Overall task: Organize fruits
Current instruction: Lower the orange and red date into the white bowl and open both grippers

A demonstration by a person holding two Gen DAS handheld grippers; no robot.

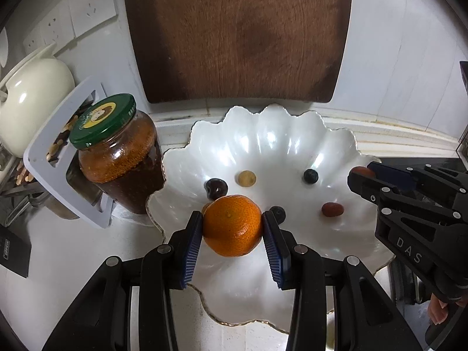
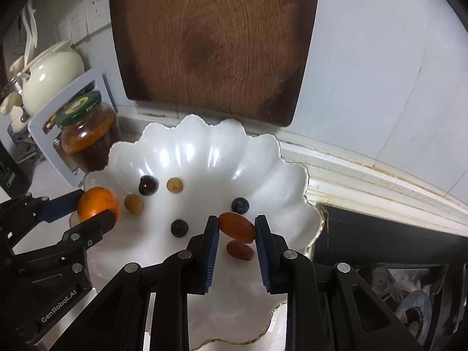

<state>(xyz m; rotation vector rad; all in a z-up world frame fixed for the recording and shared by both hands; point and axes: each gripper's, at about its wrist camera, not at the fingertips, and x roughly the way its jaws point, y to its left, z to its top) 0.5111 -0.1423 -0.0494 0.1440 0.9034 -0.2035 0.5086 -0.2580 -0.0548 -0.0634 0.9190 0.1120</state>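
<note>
An orange (image 1: 232, 224) is clamped between the left gripper (image 1: 232, 228) pads, held over the white scalloped dish (image 1: 263, 137) at its 9 o'clock edge. A red date (image 2: 237, 227) is pinched by the right gripper (image 2: 237, 231) near 4 o'clock. Blueberries (image 2: 240, 205) and a dark cherry (image 2: 148, 185) are scattered in the dish (jar (image 1: 117, 152) beside it at 10 o'clock).

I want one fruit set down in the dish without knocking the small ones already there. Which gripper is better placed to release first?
Probably the right gripper: its cherry tomato hangs over the white scalloped dish, near another tomato. The left gripper holds its mandarin by the dish's edge, close to a dark grape.
</note>
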